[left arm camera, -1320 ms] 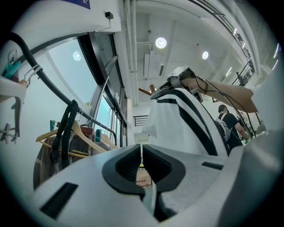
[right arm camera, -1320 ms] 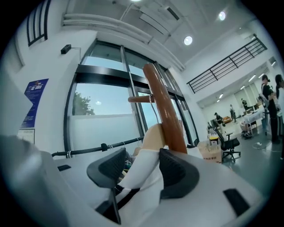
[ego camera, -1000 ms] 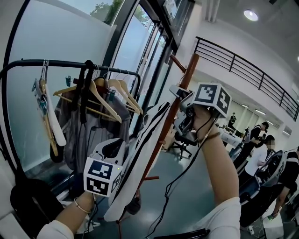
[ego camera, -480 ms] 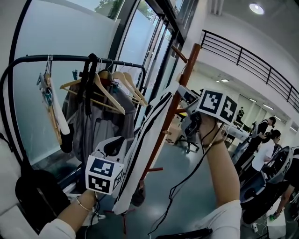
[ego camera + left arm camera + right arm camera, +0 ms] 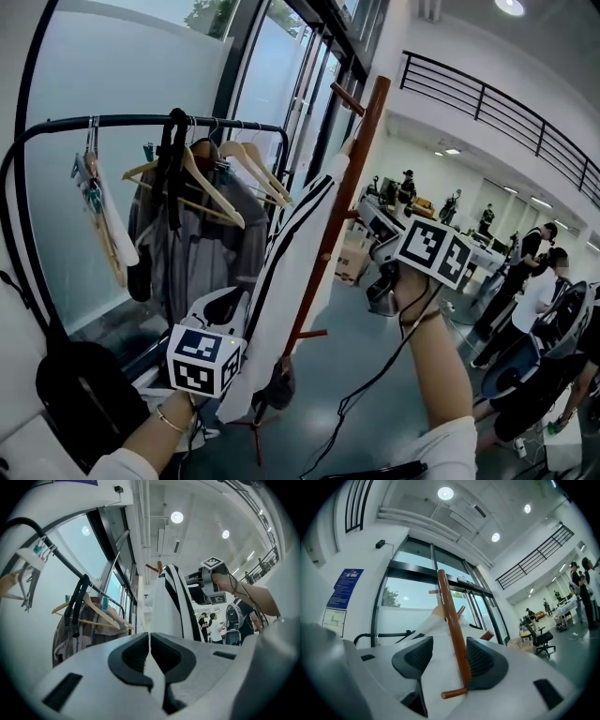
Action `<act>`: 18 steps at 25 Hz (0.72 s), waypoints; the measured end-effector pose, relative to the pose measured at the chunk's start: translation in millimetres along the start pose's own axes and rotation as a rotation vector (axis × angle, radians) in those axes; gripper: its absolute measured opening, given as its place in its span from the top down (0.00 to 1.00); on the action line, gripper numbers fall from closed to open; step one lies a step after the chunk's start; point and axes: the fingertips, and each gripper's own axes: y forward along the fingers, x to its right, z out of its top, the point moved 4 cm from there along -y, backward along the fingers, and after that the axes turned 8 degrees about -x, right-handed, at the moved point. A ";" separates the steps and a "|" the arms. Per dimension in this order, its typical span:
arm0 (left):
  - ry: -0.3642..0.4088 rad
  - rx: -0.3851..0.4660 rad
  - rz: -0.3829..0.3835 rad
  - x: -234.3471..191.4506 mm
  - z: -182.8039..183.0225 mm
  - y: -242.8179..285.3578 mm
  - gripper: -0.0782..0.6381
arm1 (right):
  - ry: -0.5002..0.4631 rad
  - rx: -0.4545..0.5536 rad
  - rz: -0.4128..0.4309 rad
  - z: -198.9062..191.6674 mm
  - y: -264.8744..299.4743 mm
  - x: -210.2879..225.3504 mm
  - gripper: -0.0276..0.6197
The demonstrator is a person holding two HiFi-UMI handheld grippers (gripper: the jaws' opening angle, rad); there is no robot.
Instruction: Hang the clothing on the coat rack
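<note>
Draping up along the coat rack [image 5: 366,131] pole, the striped white garment [image 5: 281,272] looks light and floppy. Left tongs [image 5: 150,641] pinch its lower edge, right tongs [image 5: 449,658] gape empty; collar's probably the better grab.

White left tongs [image 5: 149,644] and right tongs [image 5: 449,648], black pads [image 5: 415,656], white sleeves [image 5: 441,448]

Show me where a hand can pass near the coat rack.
Free: right of the coat rack pole, around the right gripper; its top peg is bare. Crowded: left of the pole, striped white garment and wooden hangers.
</note>
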 end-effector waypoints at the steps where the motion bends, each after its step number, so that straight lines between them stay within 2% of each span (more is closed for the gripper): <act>1: -0.012 -0.002 -0.001 -0.4 -2.3 -1.2 0.87 | 0.003 -0.004 0.007 -6.2 -1.8 0.3 0.58; 4: -0.040 -0.002 0.008 -3.7 -7.8 -5.9 0.87 | -0.017 0.009 0.016 -25.9 -9.5 -2.7 0.58; 8: -0.057 0.011 0.017 -7.6 -9.9 -7.0 0.86 | -0.093 0.007 -0.001 -53.2 -14.2 -6.3 0.58; 13: -0.066 0.029 0.010 -4.6 -7.5 -5.9 0.86 | -0.163 0.040 -0.058 -80.0 -22.5 -4.2 0.58; 18: -0.066 0.024 0.006 -3.2 -11.7 -5.0 0.87 | -0.162 0.008 -0.093 -113.3 -24.6 3.6 0.58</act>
